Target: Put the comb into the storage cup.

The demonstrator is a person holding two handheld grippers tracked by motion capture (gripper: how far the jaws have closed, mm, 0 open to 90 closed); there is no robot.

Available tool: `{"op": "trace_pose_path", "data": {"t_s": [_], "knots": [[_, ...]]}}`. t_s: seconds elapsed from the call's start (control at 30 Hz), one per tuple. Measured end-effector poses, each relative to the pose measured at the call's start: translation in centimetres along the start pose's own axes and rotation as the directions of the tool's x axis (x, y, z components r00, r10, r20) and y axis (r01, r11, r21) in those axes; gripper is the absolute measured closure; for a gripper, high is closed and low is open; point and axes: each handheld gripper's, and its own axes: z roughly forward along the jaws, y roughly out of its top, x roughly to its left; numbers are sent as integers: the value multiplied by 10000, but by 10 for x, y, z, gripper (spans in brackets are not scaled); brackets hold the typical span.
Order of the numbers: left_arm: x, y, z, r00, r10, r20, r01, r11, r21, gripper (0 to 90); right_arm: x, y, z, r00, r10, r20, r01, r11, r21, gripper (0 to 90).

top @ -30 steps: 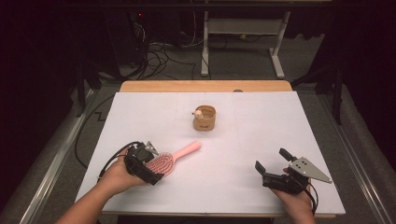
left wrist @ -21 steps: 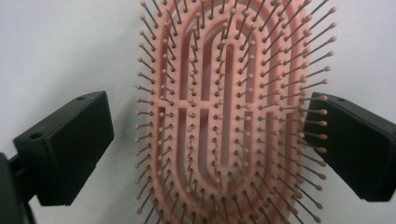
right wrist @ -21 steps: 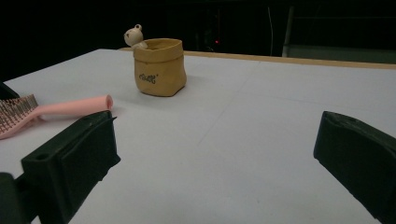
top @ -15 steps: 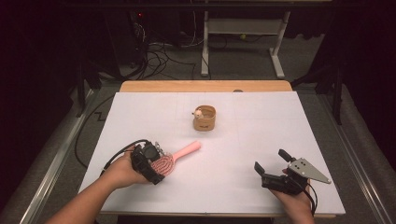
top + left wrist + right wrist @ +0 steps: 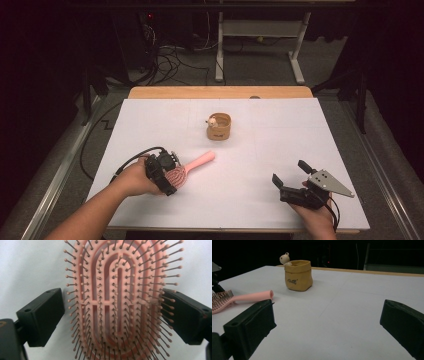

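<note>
At lower left of the high view, the left gripper (image 5: 167, 175) straddles the bristled head of the pink hairbrush (image 5: 192, 165), jaws spread, right jaw among the bristles. At lower right, the right gripper (image 5: 292, 175) rests with jaws spread, empty.

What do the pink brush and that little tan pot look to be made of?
Hairbrush: likely moulded matte plastic, one pink colour throughout, thin ball-tipped bristles, open slotted head. Pot: seems soft, maybe fabric or kraft paper, given its rolled rim, sagging sides and dull surface; I cannot be sure.

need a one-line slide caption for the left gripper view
Left gripper open, its black jaws on either side of the pink hairbrush head, bristles up, on the white table.
</note>
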Motion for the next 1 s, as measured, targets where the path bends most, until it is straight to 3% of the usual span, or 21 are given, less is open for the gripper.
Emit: {"op": "trace_pose_path", "data": {"t_s": [0.2,0.33,0.57,0.8,1.0], "knots": [[2,4,1,9997,55,220,-61,9997,248,59,0,0,0,10000,21,9,-21,10000,24,1],[0,5,3,9995,238,185,-245,9989,391,14,0,-1,1,10000,-50,-5,50,10000,42,1],[1,7,4,9993,279,246,-293,9978,595,13,1,-1,1,10000,-68,-19,68,10000,68,1],[6,9,-1,9987,430,278,-449,9964,718,98,1,-1,1,10000,-81,-12,81,9999,64,1],[7,9,0,9979,529,385,-555,9961,685,102,1,-1,2,10000,-96,-22,96,9999,100,1]]}}
